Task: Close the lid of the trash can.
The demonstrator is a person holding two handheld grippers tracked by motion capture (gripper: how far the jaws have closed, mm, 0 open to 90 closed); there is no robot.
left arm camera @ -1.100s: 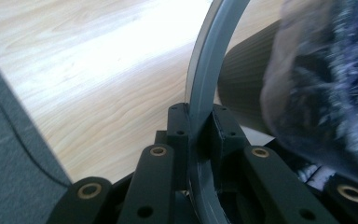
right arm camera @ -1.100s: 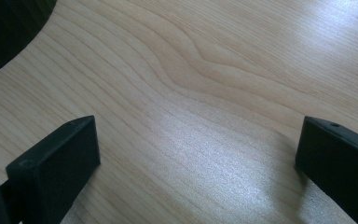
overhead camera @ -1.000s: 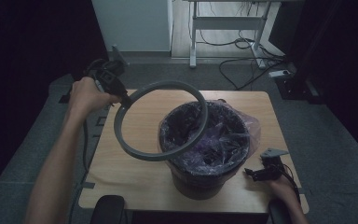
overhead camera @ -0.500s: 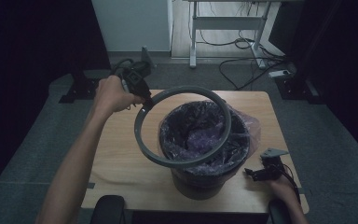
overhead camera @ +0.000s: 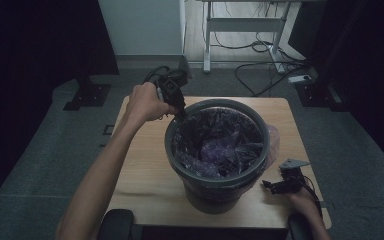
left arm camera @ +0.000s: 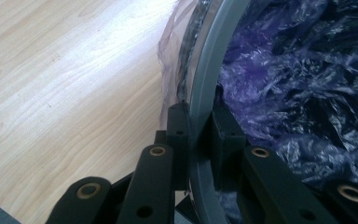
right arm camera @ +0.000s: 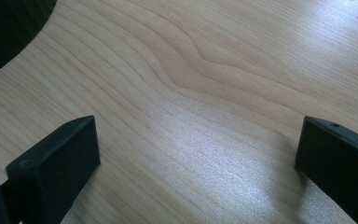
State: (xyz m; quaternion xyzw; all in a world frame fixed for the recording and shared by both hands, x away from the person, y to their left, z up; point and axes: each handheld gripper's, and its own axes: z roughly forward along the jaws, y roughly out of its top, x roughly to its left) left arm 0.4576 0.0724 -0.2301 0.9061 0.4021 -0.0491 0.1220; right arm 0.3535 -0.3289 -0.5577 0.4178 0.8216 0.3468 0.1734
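- My left gripper (left arm camera: pixel 196 140) pinches the smooth grey ring (overhead camera: pixel 171 131), matte black pads on both faces.
- Ring sits atop the round bin (overhead camera: pixel 215 195), over crinkled purple liner (left arm camera: pixel 307 70).
- My right gripper (right arm camera: pixel 196 154) gapes wide above pale wood-grain table (right arm camera: pixel 205 70).

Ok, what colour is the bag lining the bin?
Purple, translucent plastic bag, crumpled inside the dark bin. It shows best in the left gripper view.
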